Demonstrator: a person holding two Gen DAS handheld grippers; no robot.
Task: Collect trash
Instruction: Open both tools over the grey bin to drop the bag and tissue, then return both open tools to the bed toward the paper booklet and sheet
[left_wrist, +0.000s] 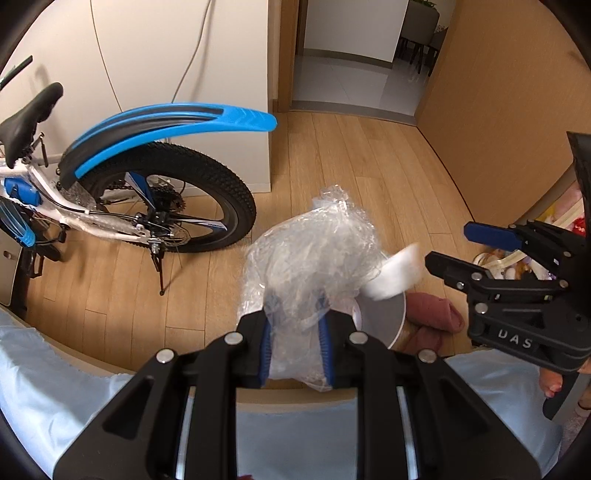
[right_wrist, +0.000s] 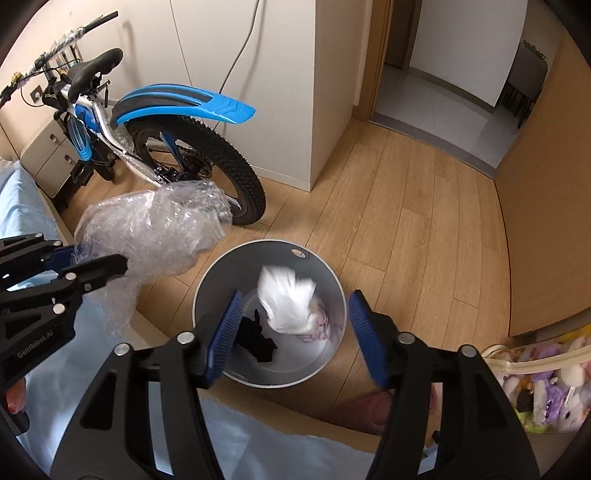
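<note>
My left gripper (left_wrist: 295, 334) is shut on a crumpled wad of clear bubble wrap (left_wrist: 314, 254), held in the air left of a grey round trash bin (right_wrist: 221, 273). The wrap also shows in the right wrist view (right_wrist: 155, 229), with the left gripper (right_wrist: 88, 264) at the far left. My right gripper (right_wrist: 293, 328) is open and empty directly above the bin. A blurred white crumpled paper (right_wrist: 288, 299) is in mid-air at the bin's mouth. It shows as a white blur in the left wrist view (left_wrist: 397, 273), next to the right gripper (left_wrist: 448, 247). Black and pale trash lies in the bin.
A blue and white bicycle (right_wrist: 155, 122) stands against the white cabinet (right_wrist: 295, 74) at the left. A light blue bed sheet (right_wrist: 258, 439) lies under both grippers. A bag of plush toys (right_wrist: 543, 376) sits at the right. A dark red cloth (left_wrist: 432, 314) lies by the bin. A doorway opens at the back.
</note>
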